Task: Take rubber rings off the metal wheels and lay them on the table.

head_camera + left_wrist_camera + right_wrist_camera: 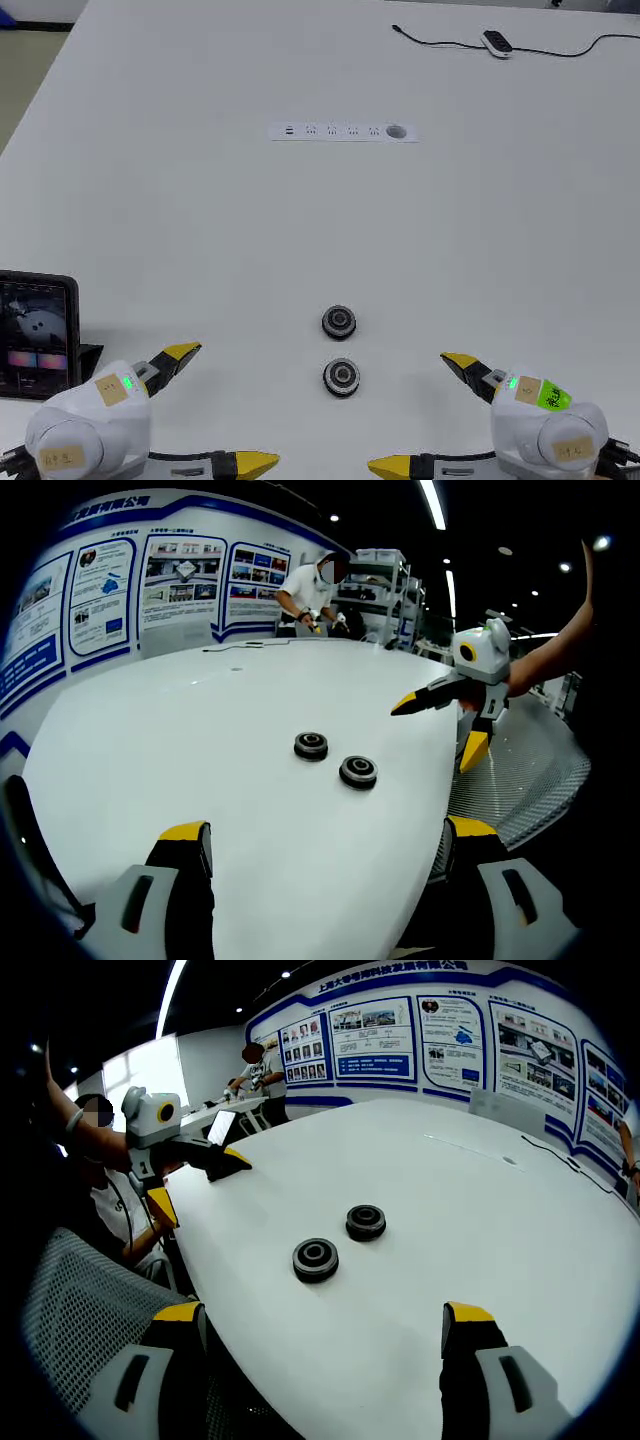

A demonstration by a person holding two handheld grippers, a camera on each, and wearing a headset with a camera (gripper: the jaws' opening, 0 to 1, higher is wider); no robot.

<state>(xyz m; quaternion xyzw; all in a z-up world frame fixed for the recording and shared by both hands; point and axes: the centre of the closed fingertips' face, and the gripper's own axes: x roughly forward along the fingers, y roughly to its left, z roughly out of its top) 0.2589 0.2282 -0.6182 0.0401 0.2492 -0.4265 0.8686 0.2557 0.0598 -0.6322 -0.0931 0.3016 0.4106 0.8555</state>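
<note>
Two small metal wheels with black rubber rings lie flat on the white table point(200, 220). One wheel point(339, 322) point(311, 745) point(366, 1222) lies farther from me, the other wheel point(341, 377) point(358, 771) point(315, 1259) nearer. My left gripper point(222, 406) point(327, 830) point(200, 1185) hovers at the table's near edge, left of the wheels, jaws wide open and holding nothing. My right gripper point(420, 412) point(324, 1312) point(437, 735) mirrors it on the right, also open with nothing between its jaws. Both point inward at the wheels without touching them.
A white power strip point(343, 131) is set into the table's middle. A tablet point(36, 335) stands at the left edge. A black cable with a small remote point(497, 42) lies at the far right. People stand at a far bench point(310, 590).
</note>
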